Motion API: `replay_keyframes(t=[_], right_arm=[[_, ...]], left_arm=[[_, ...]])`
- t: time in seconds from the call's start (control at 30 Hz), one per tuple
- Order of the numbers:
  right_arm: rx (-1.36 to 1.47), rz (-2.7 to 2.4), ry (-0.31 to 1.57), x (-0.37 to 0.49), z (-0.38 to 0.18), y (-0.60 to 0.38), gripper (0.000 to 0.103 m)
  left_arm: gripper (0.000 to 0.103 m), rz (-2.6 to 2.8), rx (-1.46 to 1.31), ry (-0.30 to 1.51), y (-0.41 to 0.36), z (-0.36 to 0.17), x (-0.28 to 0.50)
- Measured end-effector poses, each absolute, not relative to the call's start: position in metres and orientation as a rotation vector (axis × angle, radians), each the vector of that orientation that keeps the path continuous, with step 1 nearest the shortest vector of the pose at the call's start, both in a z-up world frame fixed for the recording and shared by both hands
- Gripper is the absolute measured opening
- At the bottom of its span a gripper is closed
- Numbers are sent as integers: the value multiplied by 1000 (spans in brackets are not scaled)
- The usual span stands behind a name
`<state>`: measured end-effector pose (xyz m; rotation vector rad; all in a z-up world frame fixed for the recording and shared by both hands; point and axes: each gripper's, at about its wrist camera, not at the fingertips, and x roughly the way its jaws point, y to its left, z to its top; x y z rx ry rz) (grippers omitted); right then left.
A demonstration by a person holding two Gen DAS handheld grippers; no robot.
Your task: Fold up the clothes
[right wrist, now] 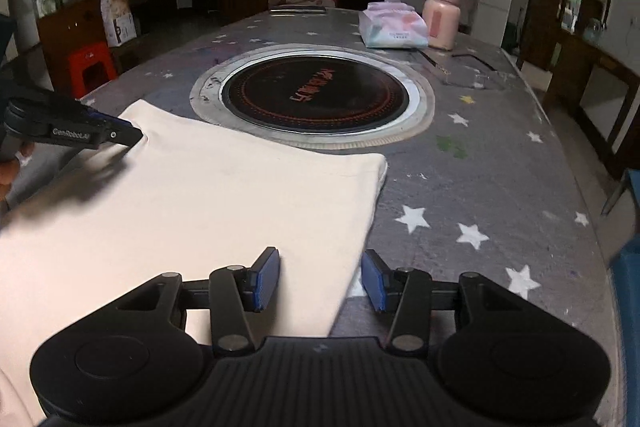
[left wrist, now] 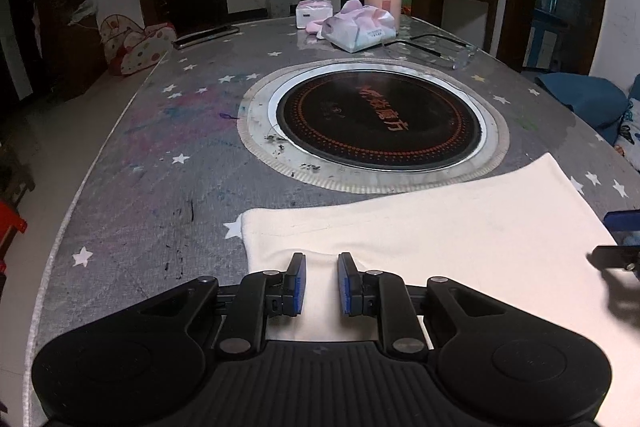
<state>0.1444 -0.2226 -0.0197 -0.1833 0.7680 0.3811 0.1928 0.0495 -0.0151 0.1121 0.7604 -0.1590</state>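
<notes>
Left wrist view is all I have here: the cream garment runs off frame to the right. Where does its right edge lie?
Observer: The garment's right edge ends between the right gripper's open fingers, on the star-print table cover.
Operator: Are those fingers pinching it?
Observer: No, the pads stand apart, clear of the cloth.
Operator: And the left gripper from outside?
Observer: The left gripper has its tip at the garment's far left corner.
</notes>
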Motion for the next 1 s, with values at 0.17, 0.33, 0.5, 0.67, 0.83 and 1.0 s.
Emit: replay_keyframes(t=[0.17,0.33,0.5,0.67,0.83,1.0], right_arm=[[-217,464,720,102,1,-227,44],[-309,525,713,44,3,-221,44],[-407,520,702,-3,-10,-221,44],[-322,434,674,-24,-5,-246,44],[-195,209,679,-26,-3,-300,44],[-102,-7,694,-24,-10,-353,44]], left_arm=[[20,-227,156,715,32,-3,154],[21,-333,155,702,7,4,101],[25,-443,186,687,-31,-3,53],[26,-499,238,682,-62,-11,31],[26,-548,245,693,-81,-17,21],[27,-564,289,680,-94,-24,8]])
